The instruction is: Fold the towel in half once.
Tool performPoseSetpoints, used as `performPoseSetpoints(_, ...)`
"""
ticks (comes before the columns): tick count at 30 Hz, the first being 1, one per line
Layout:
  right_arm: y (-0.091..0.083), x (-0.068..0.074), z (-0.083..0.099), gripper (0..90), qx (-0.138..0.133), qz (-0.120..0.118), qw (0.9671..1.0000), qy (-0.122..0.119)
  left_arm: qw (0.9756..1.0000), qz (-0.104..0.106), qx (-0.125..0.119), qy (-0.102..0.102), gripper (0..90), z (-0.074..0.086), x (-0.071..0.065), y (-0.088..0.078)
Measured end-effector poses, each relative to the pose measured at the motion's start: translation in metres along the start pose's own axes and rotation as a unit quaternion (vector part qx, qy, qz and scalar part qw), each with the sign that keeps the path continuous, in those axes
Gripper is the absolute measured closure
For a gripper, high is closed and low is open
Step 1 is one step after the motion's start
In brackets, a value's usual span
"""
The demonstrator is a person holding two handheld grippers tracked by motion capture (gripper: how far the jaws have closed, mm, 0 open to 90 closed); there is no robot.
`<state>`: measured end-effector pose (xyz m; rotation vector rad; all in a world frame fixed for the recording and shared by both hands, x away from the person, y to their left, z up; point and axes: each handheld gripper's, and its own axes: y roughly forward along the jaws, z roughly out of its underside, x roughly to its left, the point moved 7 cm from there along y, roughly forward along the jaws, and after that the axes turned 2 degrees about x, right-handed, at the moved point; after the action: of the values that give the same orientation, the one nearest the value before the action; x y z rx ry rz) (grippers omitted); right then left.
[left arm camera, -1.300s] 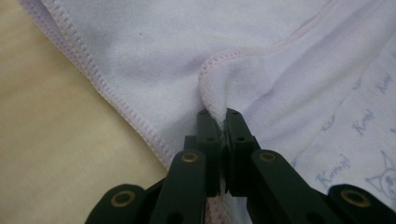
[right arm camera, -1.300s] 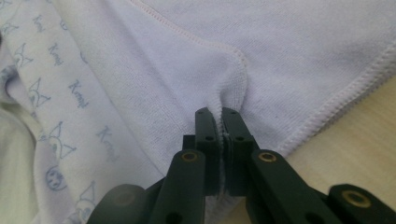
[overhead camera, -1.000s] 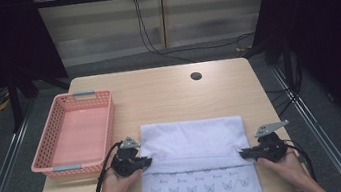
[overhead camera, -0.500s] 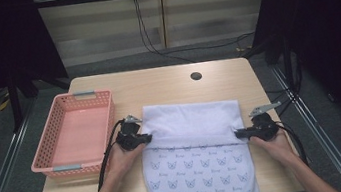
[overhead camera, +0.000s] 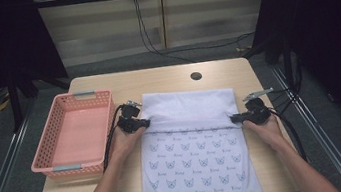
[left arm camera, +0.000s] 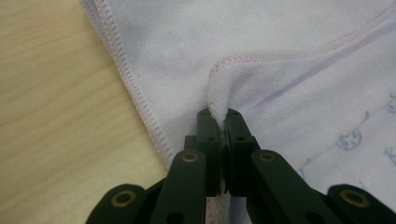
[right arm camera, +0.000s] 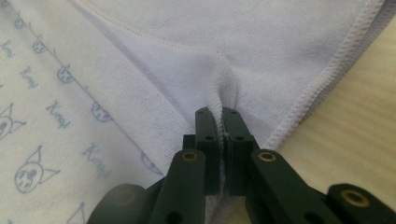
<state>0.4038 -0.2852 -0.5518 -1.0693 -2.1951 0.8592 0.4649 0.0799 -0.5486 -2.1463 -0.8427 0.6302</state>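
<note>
Nearest to us, two forearms come in from the bottom edge of the high view, one on each side of a single white towel [overhead camera: 194, 153] that lies spread on the wooden table [overhead camera: 166, 79] and hangs over its near edge. We count one towel, printed on the near part with rows of small blue cat faces, while its far part shows plain white.

At mid-table we see two grippers, one in each hand. The left gripper [overhead camera: 143, 123] sits at the towel's left edge, and the right gripper [overhead camera: 234, 117] at its right edge, the two on about the same line across the cloth. A thin seam runs between them, where the plain part meets the printed part.

In the left gripper view, we see the left gripper [left arm camera: 218, 115] with its two black jaws pressed together on a raised pinch of the towel's [left arm camera: 280, 60] stitched hem, bare wood to one side. In the right gripper view, the right gripper [right arm camera: 218, 114] is likewise clamped on a puckered fold of the towel [right arm camera: 187, 28], with the cat print to one side and the table to the other.

Just beside the left hand stands one pink basket [overhead camera: 46, 143] with latticed walls, near the table's left edge. Farther off, we count one dark round hole [overhead camera: 196, 76] in the tabletop beyond the towel. Past the table, cables [overhead camera: 150, 38] trail across the grey floor.
</note>
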Motion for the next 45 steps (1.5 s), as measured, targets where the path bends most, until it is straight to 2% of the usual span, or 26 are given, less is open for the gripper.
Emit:
performPoseSetpoints(7, 0.015, -0.017, -0.021, 87.2, -0.009, 0.015, 0.9997, 0.02, 0.9997, -0.002, -0.014, -0.022, 87.2, -0.012, 0.015, 0.008)
performPoseSetpoints(10, 0.022, -0.022, -0.031, 87.2, -0.012, 0.027, 0.9995, 0.013, 0.9993, -0.006, -0.023, -0.029, 87.2, -0.016, 0.02, 0.011)
performPoseSetpoints(11, 0.023, -0.023, -0.032, 87.2, -0.011, 0.03, 0.9994, 0.014, 0.9989, -0.002, -0.025, -0.04, 87.2, -0.018, 0.021, 0.013)
performPoseSetpoints(12, 0.024, -0.025, -0.035, 87.2, -0.013, 0.028, 0.9994, 0.015, 0.9993, -0.004, -0.021, -0.031, 87.2, -0.019, 0.023, 0.013)
performPoseSetpoints(14, 0.024, -0.026, -0.037, 87.2, -0.021, 0.026, 0.9992, 0.022, 0.9989, 0.0, -0.023, -0.041, 87.1, -0.02, 0.023, 0.013)
performPoseSetpoints(16, 0.021, -0.027, -0.04, 87.2, -0.036, 0.018, 0.9988, 0.028, 0.9989, 0.001, -0.028, -0.037, 87.2, -0.02, 0.02, 0.011)
performPoseSetpoints(17, 0.018, -0.027, -0.041, 87.2, -0.041, 0.014, 0.9986, 0.03, 0.9993, 0.001, -0.03, -0.024, 87.3, -0.02, 0.019, 0.008)
performPoseSetpoints(18, 0.014, -0.027, -0.044, 87.2, -0.05, 0.009, 0.9982, 0.03, 0.9982, 0.01, -0.053, -0.024, 87.3, -0.023, 0.015, 0.002)
performPoseSetpoints(19, 0.006, -0.026, -0.05, 87.2, -0.067, 0.003, 0.9971, 0.034, 0.9974, 0.019, -0.065, -0.024, 87.2, -0.026, 0.011, -0.004)
performPoseSetpoints(21, -0.007, -0.025, -0.058, 87.2, -0.089, -0.008, 0.9953, 0.037, 0.9965, 0.02, -0.081, -0.007, 87.3, -0.032, 0.004, -0.016)
performPoseSetpoints(22, -0.014, -0.024, -0.064, 87.2, -0.1, -0.007, 0.9944, 0.034, 0.9965, 0.02, -0.081, -0.007, 87.2, -0.032, 0.004, -0.016)
performPoseSetpoints(23, -0.014, -0.024, -0.064, 87.2, -0.1, -0.007, 0.9944, 0.034, 0.9943, 0.028, -0.102, -0.01, 87.2, -0.038, 0.0, -0.026)
performPoseSetpoints(24, -0.031, -0.019, -0.075, 87.2, -0.122, -0.011, 0.9921, 0.027, 0.9922, 0.032, -0.12, -0.004, 87.2, -0.044, -0.006, -0.041)
performPoseSetpoints(26, -0.044, -0.015, -0.081, 87.2, -0.133, -0.013, 0.9909, 0.017, 0.9886, 0.046, -0.144, 0.001, 87.2, -0.047, -0.01, -0.061)
performPoseSetpoints(27, -0.044, -0.015, -0.081, 87.2, -0.133, -0.013, 0.9909, 0.017, 0.9886, 0.046, -0.144, 0.001, 87.2, -0.047, -0.01, -0.061)
performPoseSetpoints(28, -0.059, -0.008, -0.085, 87.2, -0.148, -0.018, 0.9888, 0.007, 0.9869, 0.049, -0.154, 0.004, 87.2, -0.046, -0.012, -0.072)
performPoseSetpoints(29, -0.065, -0.005, -0.085, 87.2, -0.15, -0.02, 0.9884, 0.002, 0.9862, 0.052, -0.157, 0.008, 87.2, -0.043, -0.014, -0.084)
performPoseSetpoints(31, -0.075, 0.001, -0.083, 87.2, -0.154, -0.029, 0.9876, -0.002, 0.9852, 0.058, -0.161, 0.013, 87.2, -0.038, -0.018, -0.096)
performPoseSetpoints(33, -0.083, 0.01, -0.08, 87.2, -0.15, -0.036, 0.9879, -0.016, 0.9853, 0.058, -0.159, 0.018, 87.2, -0.037, -0.019, -0.1)
performPoseSetpoints(34, -0.088, 0.015, -0.078, 87.1, -0.148, -0.039, 0.988, -0.022, 0.984, 0.06, -0.166, 0.023, 87.2, -0.035, -0.024, -0.108)
performPoseSetpoints(36, -0.094, 0.021, -0.074, 87.1, -0.144, -0.042, 0.9883, -0.03, 0.9833, 0.071, -0.166, 0.023, 87.2, -0.033, -0.028, -0.114)
performPoseSetpoints(38, -0.1, 0.026, -0.072, 87.1, -0.145, -0.047, 0.9878, -0.031, 0.9826, 0.075, -0.168, 0.026, 87.2, -0.031, -0.031, -0.12)
performPoseSetpoints(41, -0.114, 0.033, -0.072, 87.0, -0.16, -0.059, 0.9849, -0.03, 0.9813, 0.077, -0.174, 0.028, 87.2, -0.031, -0.034, -0.128)
performPoseSetpoints(42, -0.119, 0.036, -0.072, 87.0, -0.16, -0.058, 0.9849, -0.032, 0.98, 0.082, -0.179, 0.03, 87.2, -0.032, -0.039, -0.139)
performPoseSetpoints(44, -0.129, 0.041, -0.075, 87.1, -0.162, -0.054, 0.9843, -0.044, 0.9797, 0.078, -0.179, 0.043, 87.2, -0.035, -0.045, -0.151)
performPoseSetpoints(45, -0.133, 0.044, -0.077, 87.1, -0.165, -0.055, 0.9837, -0.044, 0.9786, 0.079, -0.184, 0.047, 87.1, -0.036, -0.048, -0.158)
